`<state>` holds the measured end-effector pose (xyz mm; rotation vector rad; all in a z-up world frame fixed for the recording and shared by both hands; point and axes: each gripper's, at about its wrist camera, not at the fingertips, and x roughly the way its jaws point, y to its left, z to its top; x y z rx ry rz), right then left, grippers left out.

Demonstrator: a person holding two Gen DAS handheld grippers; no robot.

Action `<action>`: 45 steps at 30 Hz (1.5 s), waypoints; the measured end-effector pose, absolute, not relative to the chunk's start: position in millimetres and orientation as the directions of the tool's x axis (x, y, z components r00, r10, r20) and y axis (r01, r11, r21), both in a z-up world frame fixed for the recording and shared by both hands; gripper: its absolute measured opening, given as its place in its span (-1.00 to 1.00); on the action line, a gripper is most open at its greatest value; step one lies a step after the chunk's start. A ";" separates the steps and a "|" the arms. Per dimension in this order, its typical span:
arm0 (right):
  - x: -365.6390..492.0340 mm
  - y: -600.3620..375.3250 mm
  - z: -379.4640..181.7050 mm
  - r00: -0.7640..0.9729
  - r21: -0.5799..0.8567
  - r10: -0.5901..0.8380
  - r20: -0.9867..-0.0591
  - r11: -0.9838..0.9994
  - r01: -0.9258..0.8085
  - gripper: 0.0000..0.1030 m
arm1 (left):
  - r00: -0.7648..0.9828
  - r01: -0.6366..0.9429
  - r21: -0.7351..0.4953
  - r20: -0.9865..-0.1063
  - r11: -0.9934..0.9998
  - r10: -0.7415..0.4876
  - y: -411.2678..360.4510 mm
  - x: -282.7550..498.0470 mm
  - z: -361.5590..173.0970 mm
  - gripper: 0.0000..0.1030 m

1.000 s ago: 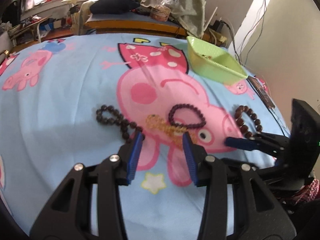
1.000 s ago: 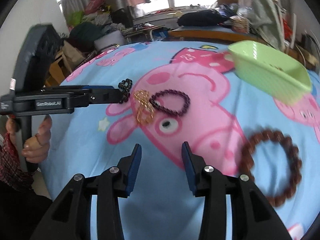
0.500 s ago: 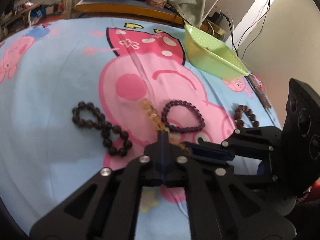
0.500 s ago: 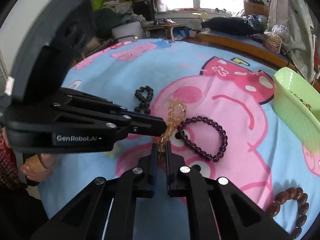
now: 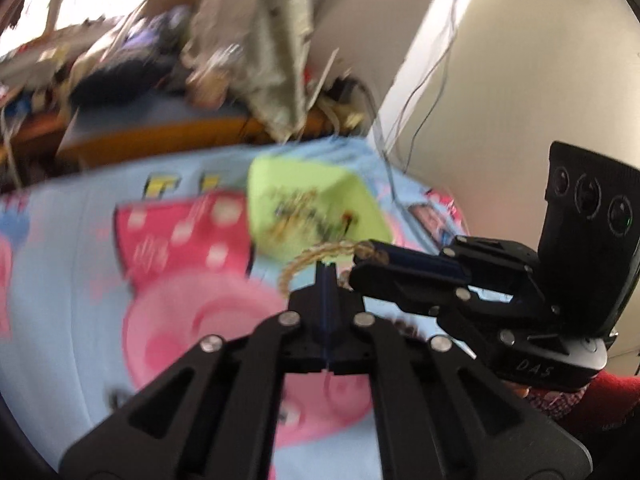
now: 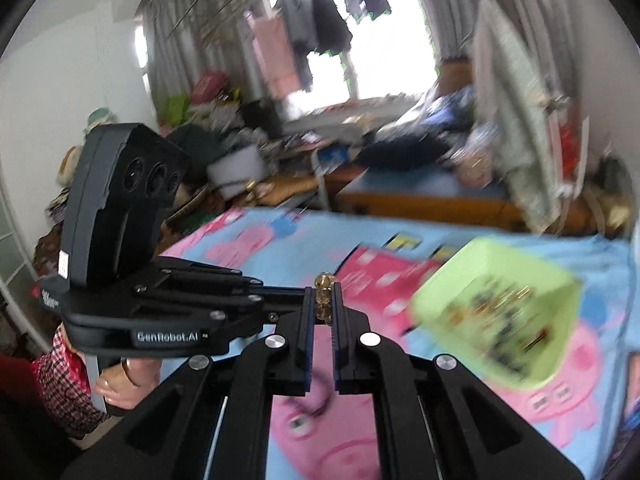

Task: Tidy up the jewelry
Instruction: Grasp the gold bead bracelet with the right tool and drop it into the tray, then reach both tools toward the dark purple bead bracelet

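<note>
Both grippers hold one amber bead bracelet [image 5: 308,258] in the air above the Peppa Pig sheet [image 5: 80,272]. My left gripper [image 5: 326,270] is shut on its middle; my right gripper [image 6: 322,300] is shut on its end, where golden beads [image 6: 322,286] show between the pads. In the left wrist view the right gripper's tip [image 5: 376,254] pinches the bracelet's right end. The green plastic basket [image 5: 308,212] with jewelry inside lies just beyond the bracelet; in the right wrist view the basket [image 6: 496,312] is to the right. Both views are motion-blurred.
A wooden bed edge [image 6: 432,204] with piled clothes and a hanging cloth [image 5: 272,48] lies behind the sheet. A wall with cables [image 5: 432,88] is on the right. The person's hand [image 6: 120,380] grips the left tool.
Both grippers, shut on the amber bracelet, have lifted it off the sheet and carried it toward the green basket. A second ago both were open above the sheet.
</note>
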<state>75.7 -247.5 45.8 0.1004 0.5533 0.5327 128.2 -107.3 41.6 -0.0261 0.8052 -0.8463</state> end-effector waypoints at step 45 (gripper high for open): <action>90.5 -177.6 -86.5 0.565 0.111 0.350 -0.747 0.904 -0.413 -1.00 | 0.481 0.538 -0.075 -0.790 0.839 -0.379 -60.2 88.4 -84.1 -0.87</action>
